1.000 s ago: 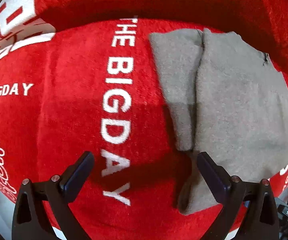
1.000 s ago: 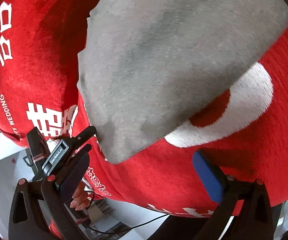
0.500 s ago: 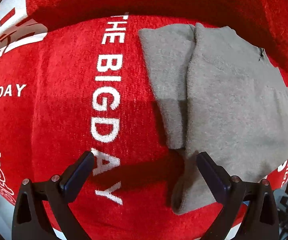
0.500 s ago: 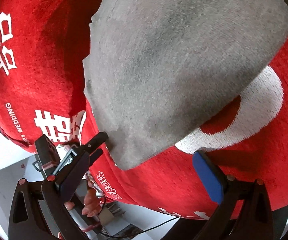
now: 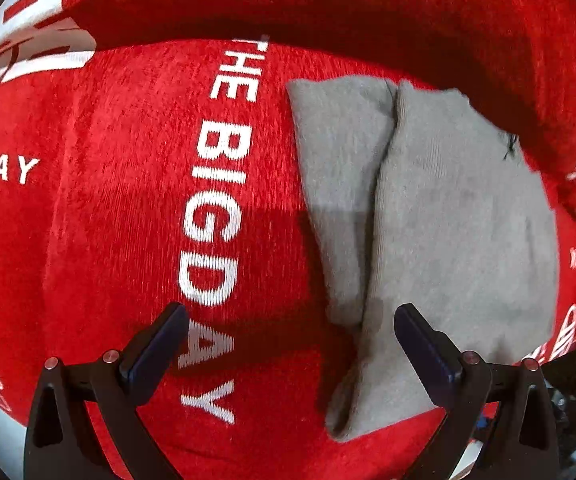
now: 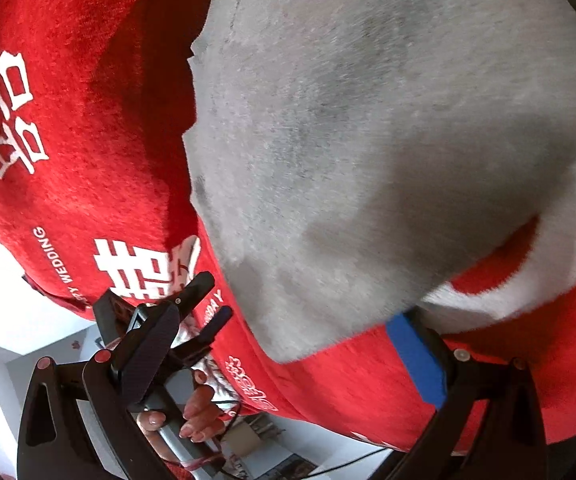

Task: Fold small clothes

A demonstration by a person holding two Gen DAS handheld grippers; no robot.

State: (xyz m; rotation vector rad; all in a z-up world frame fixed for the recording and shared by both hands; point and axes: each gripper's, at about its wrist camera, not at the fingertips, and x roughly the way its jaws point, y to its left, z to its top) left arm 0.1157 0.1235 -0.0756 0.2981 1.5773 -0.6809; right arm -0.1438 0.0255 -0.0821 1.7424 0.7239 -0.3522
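Note:
A small grey knitted garment [image 5: 447,232] lies partly folded on a red cloth [image 5: 108,220] with white lettering; one layer overlaps a narrower strip on its left. My left gripper [image 5: 288,344] is open and empty, its right finger over the garment's near corner. In the right wrist view the same grey garment [image 6: 367,140] fills the upper frame, very close. My right gripper [image 6: 284,352] is open and empty, its fingers astride the garment's near corner. The left gripper also shows in the right wrist view [image 6: 198,312], held by a hand.
The red cloth [image 6: 68,100] covers a raised surface with a padded red back edge [image 5: 327,0]. Its near edge drops off to a pale floor and room clutter [image 6: 248,440]. A cable [image 6: 359,456] hangs below.
The left gripper has shifted slightly left then back over the cloth. The right gripper has moved closer to the garment's corner, and the left gripper appears nearer in its view.

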